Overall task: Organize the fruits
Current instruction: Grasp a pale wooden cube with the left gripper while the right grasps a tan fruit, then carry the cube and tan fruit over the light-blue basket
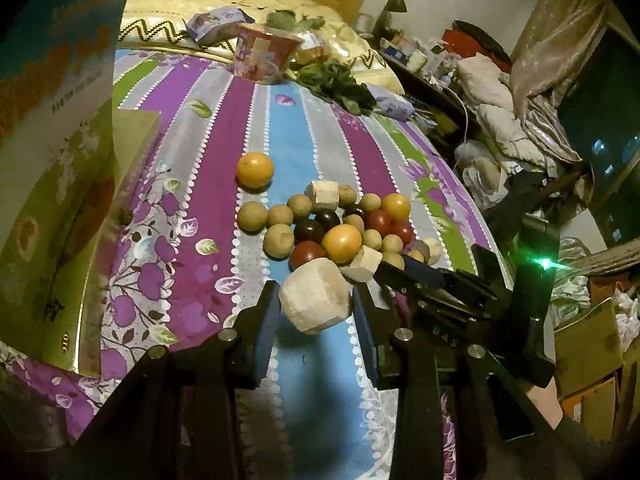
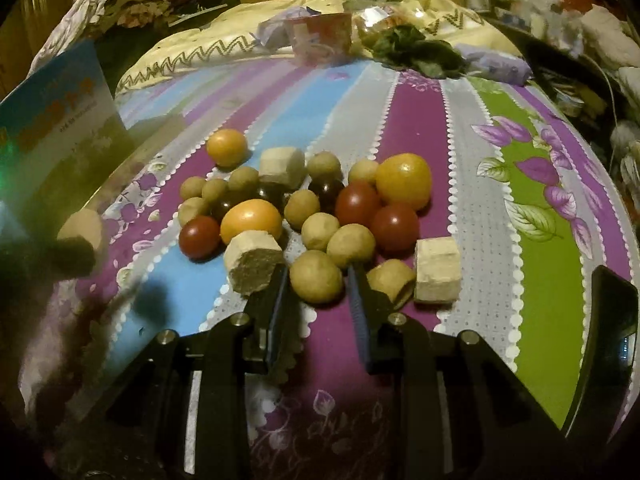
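Clenched in my left claw (image 1: 315, 304) is a pale peeled chunk (image 1: 316, 295), chalky and faceted like a cut cylinder, pinched between both blue-padded fingers and lifted just clear of the striped bedspread (image 1: 296, 140). It sits right at the near edge of the fruit pile (image 1: 332, 224), which lies just beyond my fingertips.

On the other side, my right claw (image 2: 318, 286) stands released, its fingers straddling a round tan longan (image 2: 316, 282) that lies on the bed between them; whether the pads touch it I cannot tell. Just left of that claw rests a second pale chunk (image 2: 253, 264) with a rough, crumbly cut face, and just right lie a squat tan piece (image 2: 394, 282) and a blocky cream chunk (image 2: 437, 275), touching each other.

From the right wrist view I count three smooth, glossy orange-yellow fruits (image 2: 404, 180), one of them set apart at the far left of the heap. Three shiny red tomatoes (image 2: 394, 227) and about three nearly black ones (image 2: 326, 191) nestle among roughly a dozen matte, dusty-skinned longans. One more pale chunk (image 2: 281, 167) lies at the back of the pile.

A tall printed box (image 1: 52, 128) stands at my left, and a red paper cup (image 1: 266, 54) and dark leafy greens (image 1: 340, 82) lie well beyond the fruit.
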